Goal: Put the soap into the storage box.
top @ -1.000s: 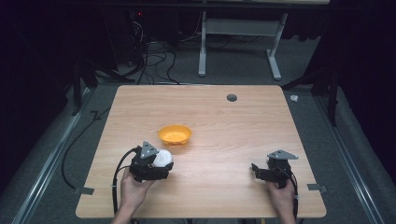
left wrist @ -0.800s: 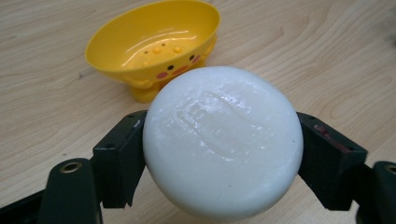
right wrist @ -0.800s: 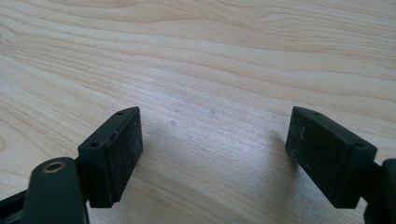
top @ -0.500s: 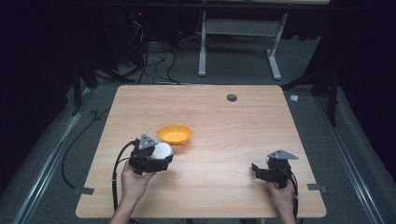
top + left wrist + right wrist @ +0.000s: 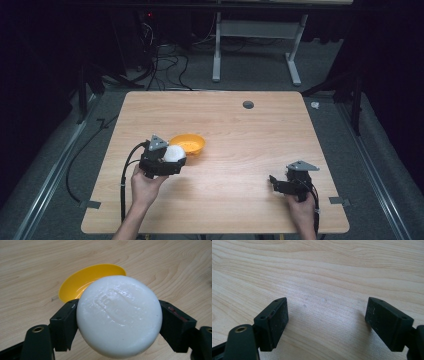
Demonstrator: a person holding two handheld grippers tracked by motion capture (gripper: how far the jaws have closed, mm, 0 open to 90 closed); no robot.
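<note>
Over the last second we have carried the white puck point(image 5: 173, 153) in our left gripper point(image 5: 167, 161) forward and a little to the right across the tabletop point(image 5: 260, 130), toward the orange bowl point(image 5: 189, 144). A second ago the puck sat below and to the left of the bowl, with bare wood between them in the high view. Half a second ago that gap had nearly closed. Now the puck meets the bowl's near left rim there, and our left hand point(image 5: 145, 186) has reached further up the tabletop with it.
</note>
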